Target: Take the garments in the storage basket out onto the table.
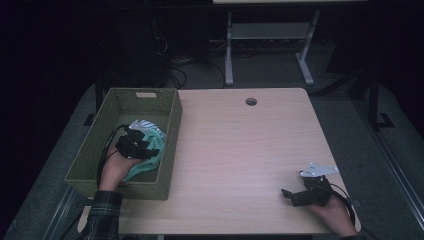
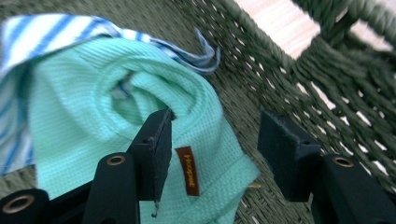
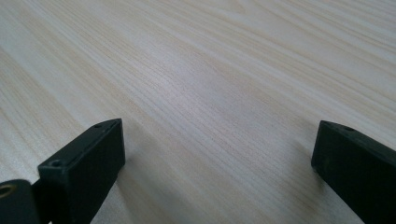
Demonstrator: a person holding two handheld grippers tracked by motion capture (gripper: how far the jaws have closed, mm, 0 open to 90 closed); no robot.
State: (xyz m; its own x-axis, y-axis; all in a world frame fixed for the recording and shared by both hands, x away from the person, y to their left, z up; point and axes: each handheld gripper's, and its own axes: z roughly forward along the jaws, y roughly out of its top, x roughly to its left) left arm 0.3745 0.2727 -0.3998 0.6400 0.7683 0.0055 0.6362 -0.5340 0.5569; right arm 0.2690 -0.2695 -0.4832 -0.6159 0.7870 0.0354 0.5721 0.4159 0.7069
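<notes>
Mint towel [image 2: 116, 116] bears 1 brown label [image 2: 187, 170], orange lettering unreadable.

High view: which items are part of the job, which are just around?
In play: mint towel, striped cloth, green woven basket, left gripper open over the towel.
Bystanders: right gripper open on table, white desk frame.
</notes>
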